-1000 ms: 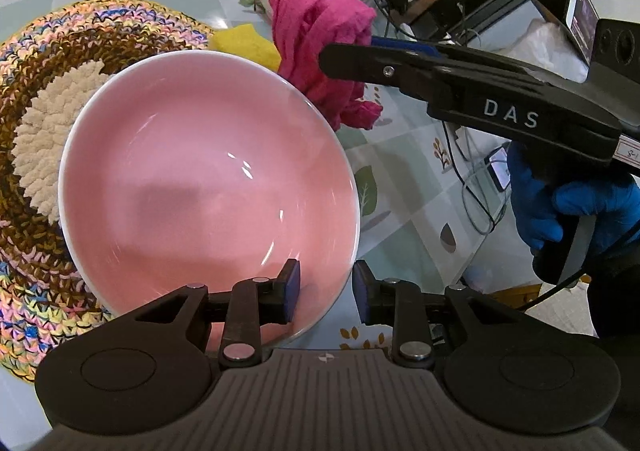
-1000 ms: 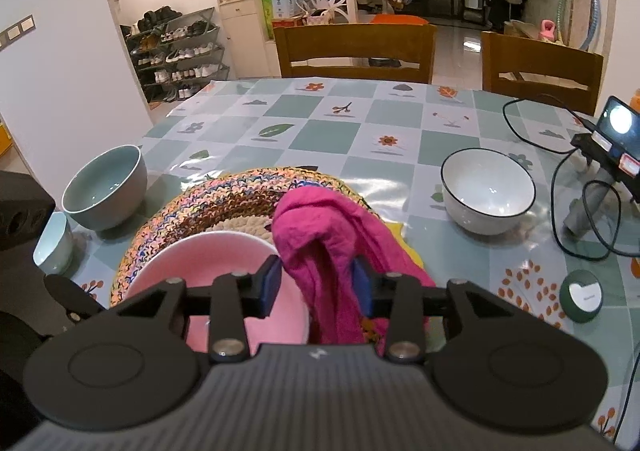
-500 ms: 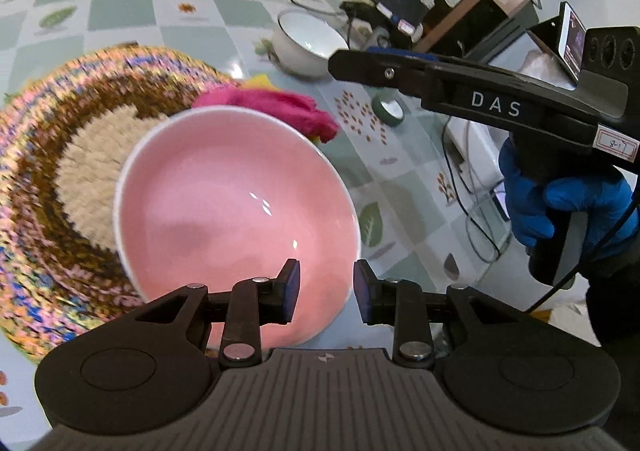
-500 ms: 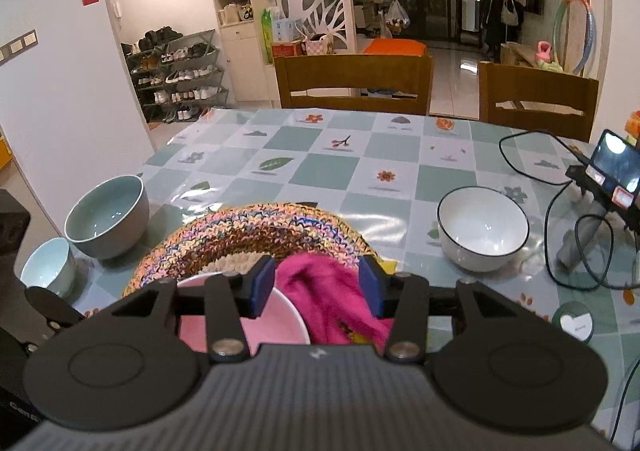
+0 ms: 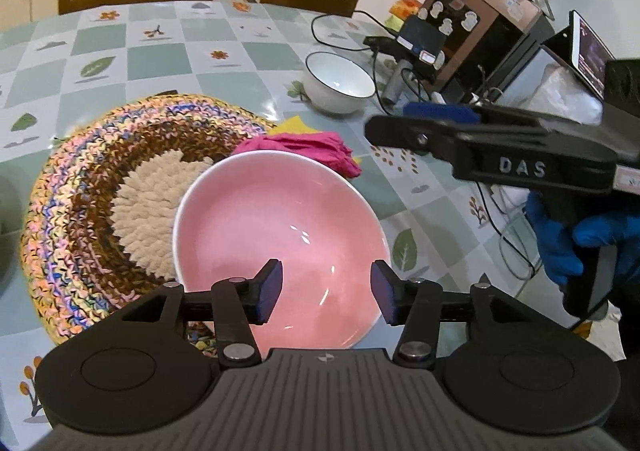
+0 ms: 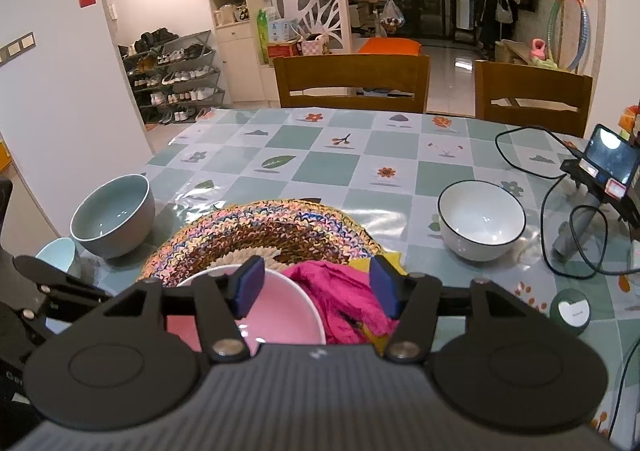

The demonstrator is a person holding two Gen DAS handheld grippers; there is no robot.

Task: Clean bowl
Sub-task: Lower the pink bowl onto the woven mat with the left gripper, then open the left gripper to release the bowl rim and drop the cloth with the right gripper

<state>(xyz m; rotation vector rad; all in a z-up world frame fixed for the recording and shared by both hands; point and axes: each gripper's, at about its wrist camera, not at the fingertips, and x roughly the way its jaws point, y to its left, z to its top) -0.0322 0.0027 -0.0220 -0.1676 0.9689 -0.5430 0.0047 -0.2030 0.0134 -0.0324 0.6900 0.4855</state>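
Note:
A pink bowl (image 5: 276,239) rests on the near right edge of a round crocheted mat (image 5: 100,187); it also shows in the right wrist view (image 6: 276,311). A magenta cloth (image 5: 308,149) lies on the table just behind the bowl, over a yellow cloth (image 5: 294,125); the magenta cloth shows in the right wrist view (image 6: 340,303) too. My left gripper (image 5: 326,289) is open and empty above the bowl's near rim. My right gripper (image 6: 316,289) is open and empty above the cloth and bowl; it also shows from the side in the left wrist view (image 5: 440,119).
A white bowl with a dark rim (image 6: 482,219) stands to the right. A grey-green bowl (image 6: 114,215) and a small light-blue bowl (image 6: 58,257) stand at the left. Cables (image 6: 568,227), a phone on a stand (image 6: 610,161) and a green round object (image 6: 570,313) lie at right. Two wooden chairs (image 6: 352,83) are behind.
My right gripper let go of the magenta cloth, which now lies behind the bowl, and opened and rose. My left gripper opened wider and drew back from the bowl.

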